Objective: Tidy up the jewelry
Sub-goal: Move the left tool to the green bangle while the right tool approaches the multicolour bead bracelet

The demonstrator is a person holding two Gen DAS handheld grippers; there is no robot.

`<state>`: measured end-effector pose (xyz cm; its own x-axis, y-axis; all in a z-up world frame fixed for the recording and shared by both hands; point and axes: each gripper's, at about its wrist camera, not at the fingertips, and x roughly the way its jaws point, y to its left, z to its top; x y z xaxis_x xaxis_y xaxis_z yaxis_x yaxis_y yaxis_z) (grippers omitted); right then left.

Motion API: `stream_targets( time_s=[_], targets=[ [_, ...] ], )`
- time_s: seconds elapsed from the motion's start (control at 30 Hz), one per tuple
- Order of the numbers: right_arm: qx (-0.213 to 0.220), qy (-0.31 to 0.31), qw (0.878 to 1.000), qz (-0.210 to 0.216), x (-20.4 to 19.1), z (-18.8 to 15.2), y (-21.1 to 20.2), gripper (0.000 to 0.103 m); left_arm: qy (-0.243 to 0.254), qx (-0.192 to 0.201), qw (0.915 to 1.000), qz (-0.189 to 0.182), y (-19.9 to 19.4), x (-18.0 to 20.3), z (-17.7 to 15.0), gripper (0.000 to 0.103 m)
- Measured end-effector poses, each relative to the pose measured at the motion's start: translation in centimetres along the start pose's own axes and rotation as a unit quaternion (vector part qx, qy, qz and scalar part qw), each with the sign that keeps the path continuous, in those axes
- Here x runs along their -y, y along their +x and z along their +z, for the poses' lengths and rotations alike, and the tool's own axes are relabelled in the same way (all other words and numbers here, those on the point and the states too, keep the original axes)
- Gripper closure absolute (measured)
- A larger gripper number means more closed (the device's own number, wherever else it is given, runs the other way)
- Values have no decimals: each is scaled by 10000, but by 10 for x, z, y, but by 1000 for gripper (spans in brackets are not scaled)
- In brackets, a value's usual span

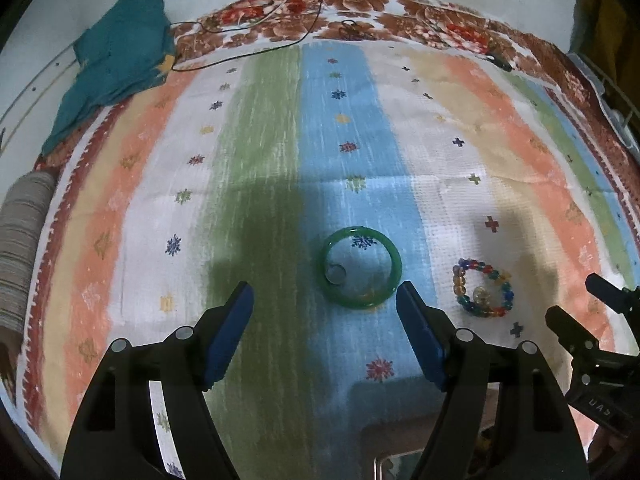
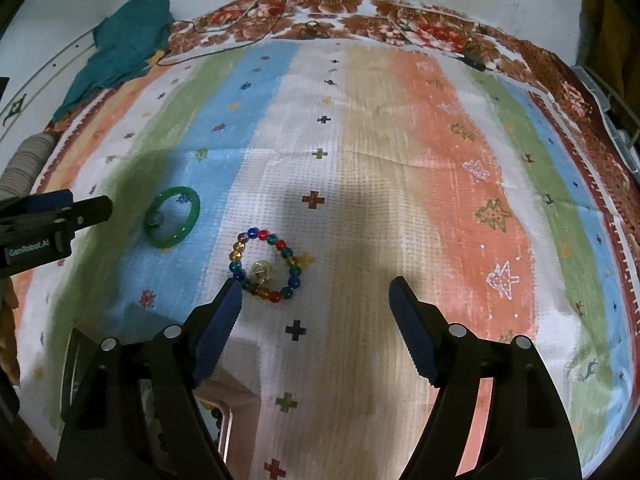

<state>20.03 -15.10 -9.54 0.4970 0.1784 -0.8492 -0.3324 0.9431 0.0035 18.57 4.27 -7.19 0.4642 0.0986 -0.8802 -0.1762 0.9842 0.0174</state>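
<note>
Two bracelets lie on the striped cloth (image 1: pixel 260 128): a plain green bangle (image 1: pixel 359 267) and, right of it, multicoloured beads (image 1: pixel 482 288) perhaps ringing a charm. Both tongs (image 1: pixel 325 308) (image 2: pixel 316 300) gape, empty.

A glossy, smooth green bangle (image 1: pixel 359 267) and shiny translucent glass-like beads of a bracelet (image 2: pixel 265 266) are seen. They are laid on a matt, coarsely woven striped cloth (image 1: pixel 260 140).
</note>
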Motion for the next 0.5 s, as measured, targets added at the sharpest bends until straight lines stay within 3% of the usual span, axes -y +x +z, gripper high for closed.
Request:
stream_targets(
  time_s=[0.5],
  targets=[
    [-239, 110, 9997, -15, 6, 8, 28, 27, 54, -269, 9996, 112, 46, -7, 10, 30]
  ],
)
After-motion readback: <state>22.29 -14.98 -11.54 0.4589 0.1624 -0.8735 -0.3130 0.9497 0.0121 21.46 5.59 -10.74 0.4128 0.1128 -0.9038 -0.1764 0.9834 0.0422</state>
